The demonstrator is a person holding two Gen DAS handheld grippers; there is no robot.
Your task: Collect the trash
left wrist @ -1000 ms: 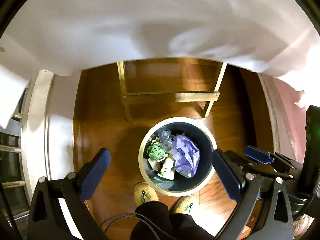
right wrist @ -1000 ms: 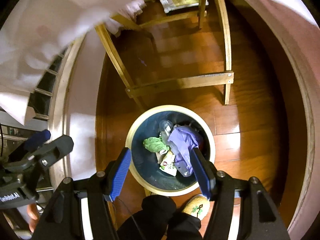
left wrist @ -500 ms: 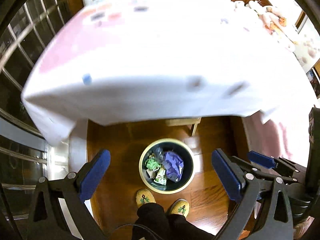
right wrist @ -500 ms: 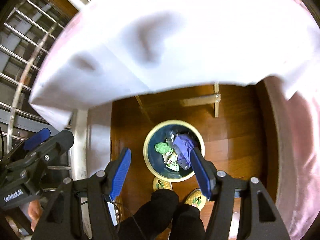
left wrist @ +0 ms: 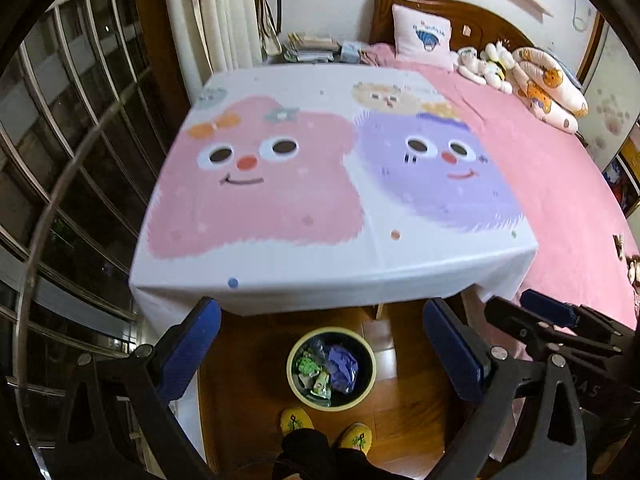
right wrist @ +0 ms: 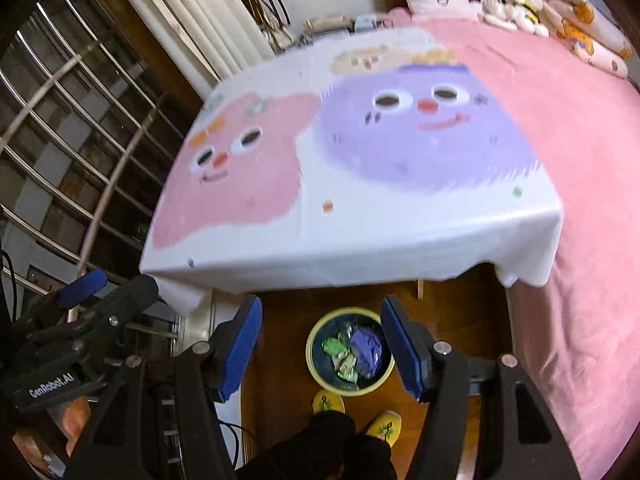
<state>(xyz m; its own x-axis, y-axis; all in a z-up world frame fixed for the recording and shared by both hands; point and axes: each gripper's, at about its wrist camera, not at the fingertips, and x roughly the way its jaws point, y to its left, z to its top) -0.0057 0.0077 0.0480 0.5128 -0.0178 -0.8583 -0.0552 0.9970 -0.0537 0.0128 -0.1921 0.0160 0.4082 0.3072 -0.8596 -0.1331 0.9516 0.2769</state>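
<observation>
A round dark bin with a yellow rim (left wrist: 294, 354) (right wrist: 311, 338) stands on the wooden floor below the table edge. Inside it lie a crumpled purple bag (left wrist: 342, 368) (right wrist: 366, 348), green wrappers (left wrist: 306, 366) (right wrist: 331, 345) and a clear plastic piece. My left gripper (left wrist: 322, 354) hangs high above the bin, open, with nothing between its blue pads. My right gripper (right wrist: 322, 348) is open too, also empty and far above the bin. Each gripper shows at the side of the other's view.
A table under a cartoon-face cloth (left wrist: 320, 184) (right wrist: 340, 168) fills the middle. A pink bed (left wrist: 560, 184) with a pillow and plush toys lies to the right. A barred window (left wrist: 60, 160) and curtains are at left. The person's yellow slippers (left wrist: 296, 420) stand by the bin.
Both grippers have risen a long way from just above the bin to above table height. The tabletop and bed have come into view, and the bin looks much smaller.
</observation>
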